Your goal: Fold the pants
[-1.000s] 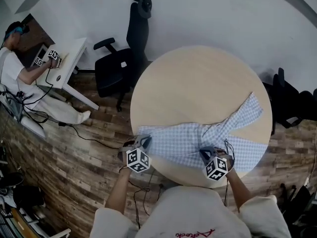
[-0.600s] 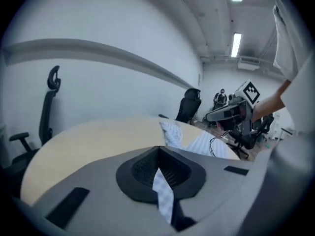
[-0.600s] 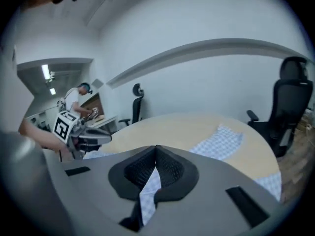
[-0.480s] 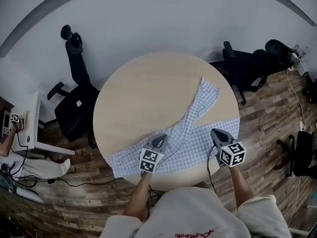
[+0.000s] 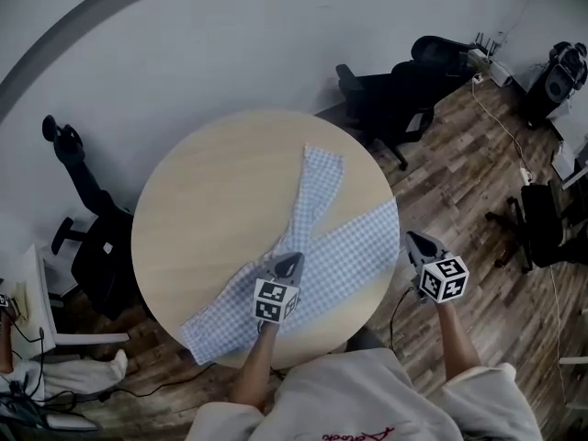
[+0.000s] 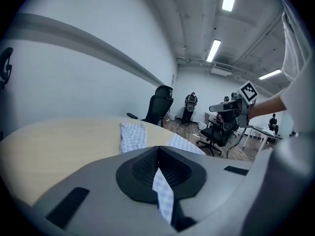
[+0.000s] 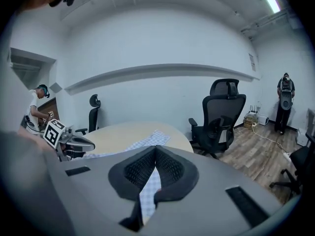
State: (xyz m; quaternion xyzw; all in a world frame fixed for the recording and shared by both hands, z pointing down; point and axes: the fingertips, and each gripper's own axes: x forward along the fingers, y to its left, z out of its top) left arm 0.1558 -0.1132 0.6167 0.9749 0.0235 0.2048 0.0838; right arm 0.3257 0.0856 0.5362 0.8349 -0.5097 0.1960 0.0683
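1. Pants (image 5: pixel 322 246), blue-and-white check: a second ago they were lying along the near rim of the worktop (image 5: pixel 202 200), with both grippers side by side at that rim. Now the head view is showing them swung round. One leg is pointing to 1 o'clock, another part is reaching the rim at 3 o'clock, and a tail is trailing to the rim at 7 o'clock.
2. Left gripper (image 5: pixel 288 263): it has come in from the rim and is now sitting over the worktop just toward 5 o'clock of centre, on top of the cloth.
3. Right gripper (image 5: pixel 418 243): it has moved outward and is now hanging beyond the rim at about 4 o'clock, over the floor and well apart from its partner.
4. Reading for the task: the garment is apparently being dragged and stretched into line. The legs are still splaying apart and no fold is lying on the worktop yet, so folding proper is probably only beginning.
5. Left fingers (image 6: pixel 140 171): they are pressing together on a narrow strip of check cloth, which is hanging down between them toward 6 o'clock in the left gripper view. The rest of the pants is lying ahead at 11 o'clock.
6. Right fingers (image 7: pixel 172 168): they are likewise clamping a strip of the same cloth, which is running forward toward the worktop at 11 o'clock in the right gripper view.
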